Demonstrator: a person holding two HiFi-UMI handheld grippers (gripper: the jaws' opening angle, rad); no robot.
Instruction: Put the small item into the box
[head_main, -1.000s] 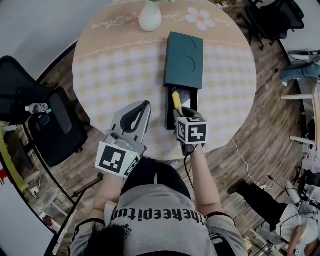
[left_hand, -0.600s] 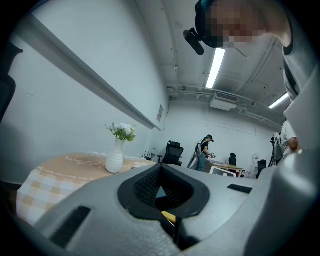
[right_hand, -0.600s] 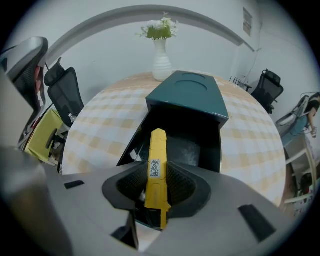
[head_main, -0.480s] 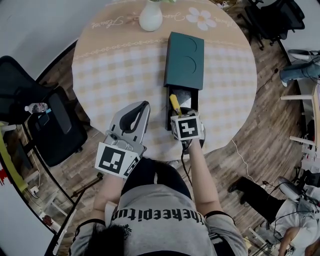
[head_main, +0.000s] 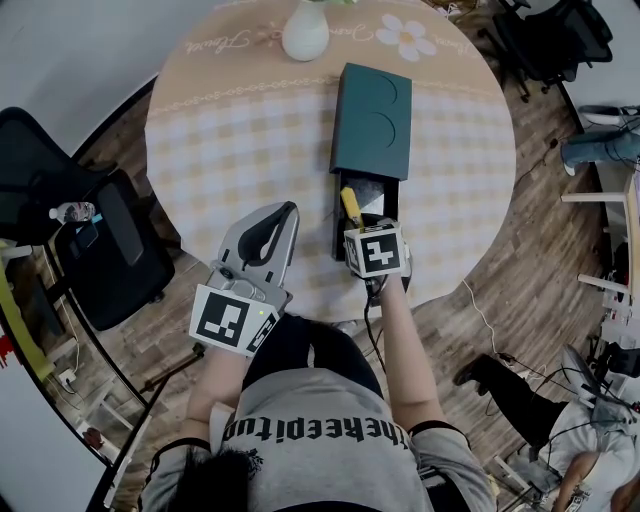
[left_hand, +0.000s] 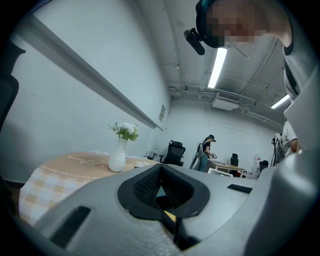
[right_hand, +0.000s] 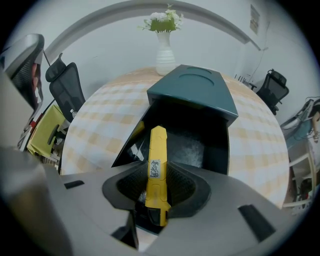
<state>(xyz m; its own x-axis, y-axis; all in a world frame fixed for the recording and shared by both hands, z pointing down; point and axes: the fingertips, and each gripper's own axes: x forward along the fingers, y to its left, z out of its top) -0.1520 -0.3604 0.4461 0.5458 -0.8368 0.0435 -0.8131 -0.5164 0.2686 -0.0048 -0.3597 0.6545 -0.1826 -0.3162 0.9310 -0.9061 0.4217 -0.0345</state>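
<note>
A dark green box (head_main: 371, 120) lies on the round checked table (head_main: 230, 130), its drawer (head_main: 378, 192) pulled out toward me. My right gripper (head_main: 360, 226) is shut on a small yellow item (head_main: 351, 207), a slim bar with a printed label. In the right gripper view the yellow item (right_hand: 156, 165) points into the open drawer (right_hand: 200, 145) of the box (right_hand: 192, 90), its tip above the drawer's front part. My left gripper (head_main: 284, 216) rests near the table's front edge, left of the box, shut and holding nothing. Its jaws (left_hand: 162, 187) meet at the tips.
A white vase (head_main: 305, 32) with flowers stands at the table's far side, beyond the box. A black office chair (head_main: 110, 240) is to the left of the table. More chairs and cables lie on the wooden floor at the right.
My right gripper has moved slightly forward and left with the yellow item, closer over the open drawer. The left gripper has not moved.
</note>
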